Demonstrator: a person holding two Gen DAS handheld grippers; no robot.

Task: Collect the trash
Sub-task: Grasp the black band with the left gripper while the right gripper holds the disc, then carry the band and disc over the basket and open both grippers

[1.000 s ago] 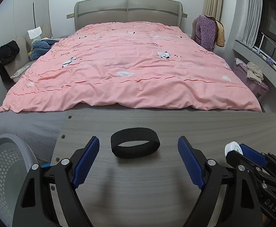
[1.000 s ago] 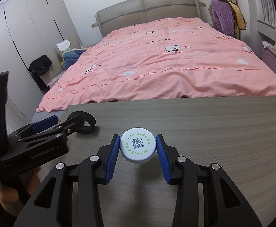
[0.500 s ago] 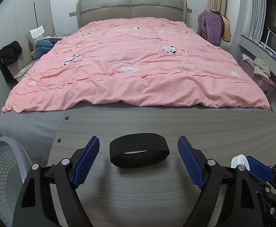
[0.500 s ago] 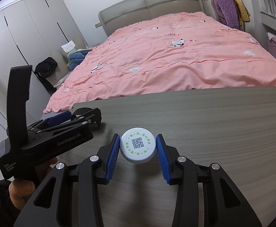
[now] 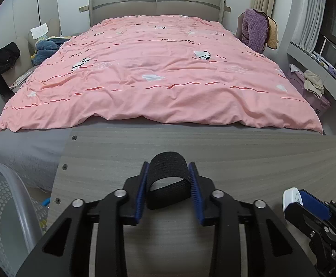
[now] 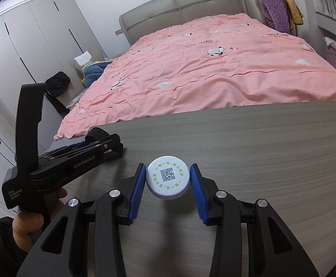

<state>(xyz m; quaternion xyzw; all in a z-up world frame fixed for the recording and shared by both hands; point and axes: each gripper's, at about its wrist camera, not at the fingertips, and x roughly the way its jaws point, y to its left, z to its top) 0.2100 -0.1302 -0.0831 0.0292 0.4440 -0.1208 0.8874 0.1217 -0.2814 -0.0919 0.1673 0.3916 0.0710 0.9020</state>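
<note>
My left gripper [image 5: 168, 173] is shut on a black elastic band [image 5: 166, 180], which is squeezed into a tall loop between the blue pads over the grey wooden table [image 5: 260, 161]. My right gripper [image 6: 168, 175] is shut on a white bottle cap [image 6: 168, 176] with a QR code and green print, held just above the table [image 6: 271, 150]. The right gripper and the cap's edge [image 5: 290, 196] show at the lower right of the left wrist view. The left gripper's body [image 6: 75, 159] shows at the left of the right wrist view.
A grey perforated bin [image 5: 4, 207] stands on the floor left of the table. A bed with a pink duvet [image 5: 158, 76] lies just beyond the table's far edge. Clothes on a chair [image 5: 255, 30] and a windowsill are at the right. Wardrobes [image 6: 29, 41] line the left wall.
My left gripper has closed on the black band, which was lying flat between open fingers before. The right gripper keeps hold of the cap and has moved a little closer to the left one.
</note>
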